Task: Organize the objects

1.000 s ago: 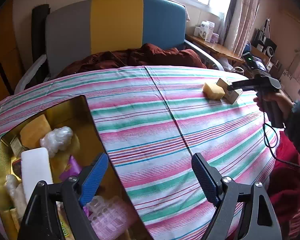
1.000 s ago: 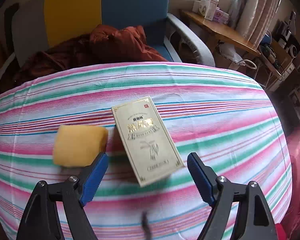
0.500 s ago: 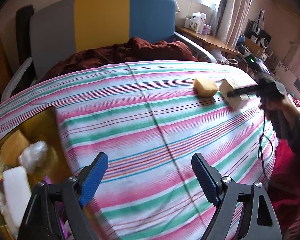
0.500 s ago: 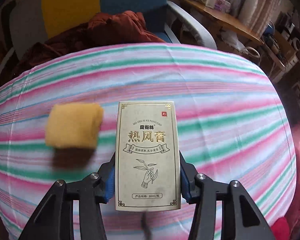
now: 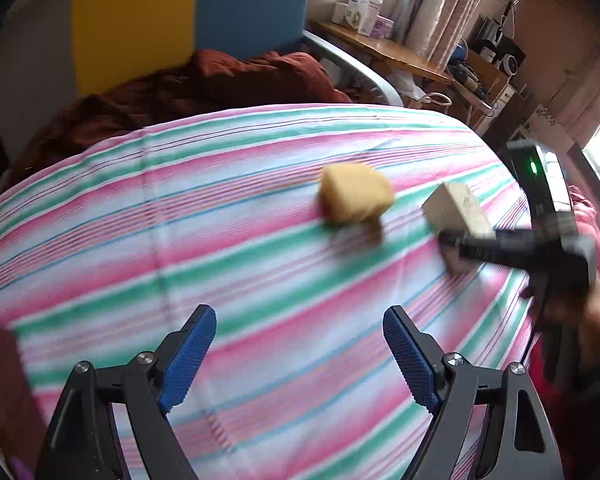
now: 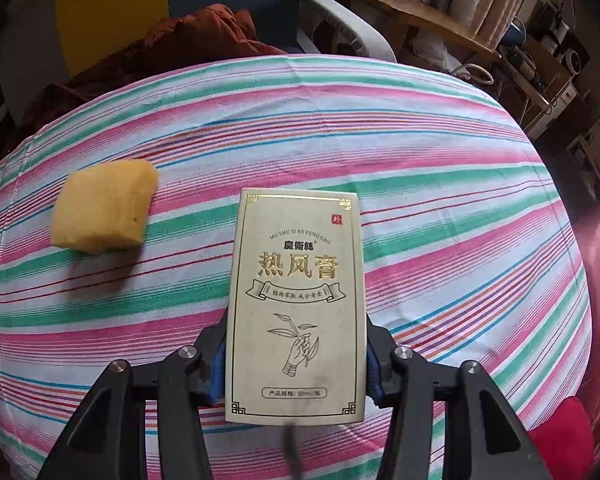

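Note:
A cream box with gold print (image 6: pixel 296 300) stands up between the blue pads of my right gripper (image 6: pixel 296 336), which is shut on its sides. In the left wrist view that same box (image 5: pixel 456 208) hangs just above the striped cloth (image 5: pixel 220 240) in the right gripper (image 5: pixel 456 240). A yellow sponge block (image 6: pixel 104 208) lies on the cloth to the box's left. My left gripper (image 5: pixel 298 316) hovers over the cloth short of the sponge (image 5: pixel 354 198). Its jaws are opening and nothing is between them.
A blurred edge of the golden bin (image 5: pixel 0 380) shows at the far left. Behind the table stand a grey, yellow and blue seat back (image 5: pixel 140 20) with a dark red blanket (image 5: pixel 204 84), and a wooden shelf (image 5: pixel 384 46) with cartons. A hand (image 5: pixel 572 304) holds the right gripper.
My right gripper shut on the cream box and raised it off the cloth. My left gripper swung right, away from the golden bin and toward the sponge.

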`<state>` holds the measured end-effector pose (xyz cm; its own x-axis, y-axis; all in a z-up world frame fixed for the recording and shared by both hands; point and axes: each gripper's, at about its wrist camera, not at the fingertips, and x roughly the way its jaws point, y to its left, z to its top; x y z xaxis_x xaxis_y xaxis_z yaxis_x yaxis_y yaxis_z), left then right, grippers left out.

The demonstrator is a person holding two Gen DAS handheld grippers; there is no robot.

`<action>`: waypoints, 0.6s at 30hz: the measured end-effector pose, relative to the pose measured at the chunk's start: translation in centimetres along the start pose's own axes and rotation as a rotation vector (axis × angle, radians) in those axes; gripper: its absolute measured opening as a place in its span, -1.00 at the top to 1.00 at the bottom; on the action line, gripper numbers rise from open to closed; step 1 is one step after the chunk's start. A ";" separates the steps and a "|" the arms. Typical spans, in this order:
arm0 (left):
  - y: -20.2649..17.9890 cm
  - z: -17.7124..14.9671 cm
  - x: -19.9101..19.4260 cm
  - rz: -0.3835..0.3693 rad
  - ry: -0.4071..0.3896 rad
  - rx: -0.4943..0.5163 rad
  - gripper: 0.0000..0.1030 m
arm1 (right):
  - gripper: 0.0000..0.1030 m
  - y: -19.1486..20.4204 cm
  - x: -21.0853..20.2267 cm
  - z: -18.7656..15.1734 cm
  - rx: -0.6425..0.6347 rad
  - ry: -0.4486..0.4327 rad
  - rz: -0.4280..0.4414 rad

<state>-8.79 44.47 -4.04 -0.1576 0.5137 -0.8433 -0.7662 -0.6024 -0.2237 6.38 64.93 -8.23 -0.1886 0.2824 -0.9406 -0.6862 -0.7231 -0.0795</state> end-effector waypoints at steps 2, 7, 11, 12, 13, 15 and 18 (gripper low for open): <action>-0.7 1.8 1.2 0.001 0.002 -0.005 -0.83 | -0.02 0.0 0.1 0.0 -0.002 0.012 0.001; -2.9 5.2 3.6 0.004 -0.005 0.026 -0.95 | -0.07 0.2 0.2 0.2 -0.009 0.027 -0.003; -4.6 7.5 6.2 0.010 0.021 0.040 -0.99 | -0.22 -1.0 -0.2 0.2 0.045 0.024 0.002; -4.9 7.9 6.8 0.010 0.025 0.039 -0.99 | -0.24 -1.4 -0.3 0.3 0.060 0.020 0.009; -5.3 8.4 7.3 0.008 0.024 0.040 -0.99 | -0.24 -1.7 -0.4 0.4 0.072 0.018 0.014; -5.9 9.0 8.4 0.025 0.025 0.051 -0.99 | -0.26 -2.2 -0.4 0.5 0.094 0.016 0.012; -6.1 9.7 10.7 0.073 0.043 0.057 -0.99 | -0.26 -2.6 -0.3 0.4 0.115 0.019 0.007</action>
<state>-11.89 59.54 -6.92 -0.1891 0.4423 -0.8767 -0.7879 -0.6012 -0.1334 7.89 66.96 -7.57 -0.1815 0.2648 -0.9471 -0.7609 -0.6479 -0.0353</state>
